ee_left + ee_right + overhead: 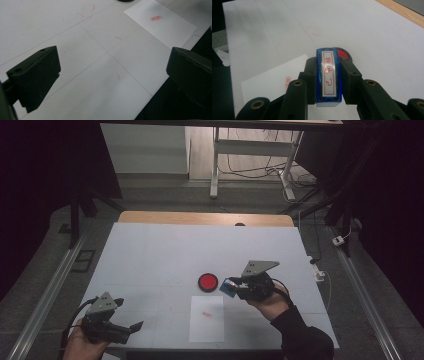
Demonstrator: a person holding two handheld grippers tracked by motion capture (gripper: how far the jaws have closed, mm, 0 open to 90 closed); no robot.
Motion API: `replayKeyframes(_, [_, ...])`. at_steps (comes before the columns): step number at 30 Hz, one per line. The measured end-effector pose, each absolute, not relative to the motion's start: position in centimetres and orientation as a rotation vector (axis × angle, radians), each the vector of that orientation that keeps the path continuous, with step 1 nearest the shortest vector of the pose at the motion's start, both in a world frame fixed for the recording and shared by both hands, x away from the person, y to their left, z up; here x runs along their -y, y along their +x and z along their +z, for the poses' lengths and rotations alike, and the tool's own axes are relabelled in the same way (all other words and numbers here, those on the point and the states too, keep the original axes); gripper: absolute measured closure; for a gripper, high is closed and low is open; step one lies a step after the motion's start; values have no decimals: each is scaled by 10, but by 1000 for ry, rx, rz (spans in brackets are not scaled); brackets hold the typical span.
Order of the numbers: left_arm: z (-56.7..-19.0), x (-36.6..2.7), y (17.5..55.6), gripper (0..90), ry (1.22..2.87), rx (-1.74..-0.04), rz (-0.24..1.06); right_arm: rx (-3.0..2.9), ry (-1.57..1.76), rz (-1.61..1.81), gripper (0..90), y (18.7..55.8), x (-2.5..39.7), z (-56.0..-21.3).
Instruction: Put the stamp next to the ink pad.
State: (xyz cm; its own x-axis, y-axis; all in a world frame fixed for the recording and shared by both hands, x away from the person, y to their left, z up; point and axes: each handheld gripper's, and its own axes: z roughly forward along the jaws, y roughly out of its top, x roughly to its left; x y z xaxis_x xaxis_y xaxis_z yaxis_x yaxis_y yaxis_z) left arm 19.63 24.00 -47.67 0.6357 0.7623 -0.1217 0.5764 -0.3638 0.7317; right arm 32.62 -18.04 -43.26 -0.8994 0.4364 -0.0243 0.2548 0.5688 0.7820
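The left gripper (134, 326) rests at the near left corner of the white table (150, 250), its jaws spread wide with nothing between them; in the left gripper view only bare table surface lies between the two black jaws. To its right, a sheet of paper (207, 319) lies flat near the front edge and carries one small red imprint (206, 313) in its upper half. Just beyond the paper's far edge sits a round red ink pad (208, 282). The right gripper (231, 286) is held just right of the ink pad, its jaws clamped on a blue stamp (328, 77); the right gripper view shows the stamp's labelled top with red characters facing the camera and the pad just past its far end. Judged risks: the paper is unsecured, as the left gripper does not touch it, so a press may drag or lift the sheet and smear the print. A tilted stamp would ink or print unevenly. The jaws grip smooth plastic sides, so a hard downward push may let the stamp slip.
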Motion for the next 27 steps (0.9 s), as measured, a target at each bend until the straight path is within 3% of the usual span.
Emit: replayKeyframes(27, [-477,-239,196,0,2094,-1022,301,-2505,788,1100,701,357,214,-449])
